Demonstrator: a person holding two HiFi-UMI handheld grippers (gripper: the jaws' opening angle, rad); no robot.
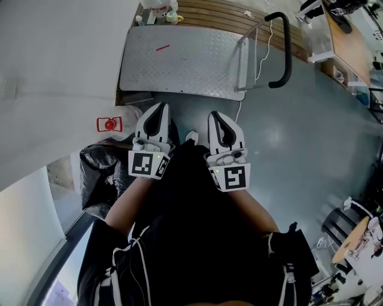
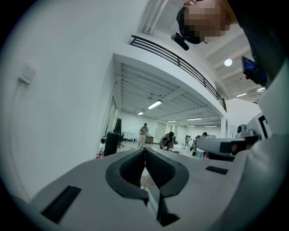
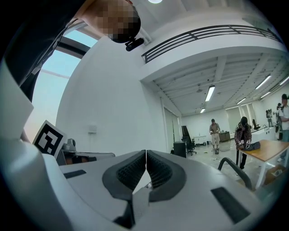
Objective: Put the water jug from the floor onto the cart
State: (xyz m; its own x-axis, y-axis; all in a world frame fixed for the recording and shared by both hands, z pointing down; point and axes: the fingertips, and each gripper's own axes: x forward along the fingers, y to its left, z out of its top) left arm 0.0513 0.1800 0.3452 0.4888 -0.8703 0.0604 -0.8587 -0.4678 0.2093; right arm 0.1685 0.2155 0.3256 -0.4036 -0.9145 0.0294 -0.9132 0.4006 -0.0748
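The cart (image 1: 179, 60) is a flat trolley with a grey chequer-plate deck and a black handle (image 1: 286, 48), standing on the floor ahead of me. A white rounded container with a red label (image 1: 119, 121), perhaps the water jug, sits low on the floor by the wall, left of my left gripper and partly hidden. My left gripper (image 1: 158, 107) and right gripper (image 1: 215, 115) are held side by side close to my body, pointing toward the cart. The left gripper (image 2: 145, 151) and the right gripper (image 3: 146, 152) each have their pads together with nothing between them.
A black plastic bag (image 1: 99, 173) lies against the white wall at left. Bottles (image 1: 158, 11) stand on a wooden slatted bench (image 1: 221, 15) behind the cart. A white cable (image 1: 263, 51) hangs by the handle. Tables (image 3: 266, 151) and several people stand farther off.
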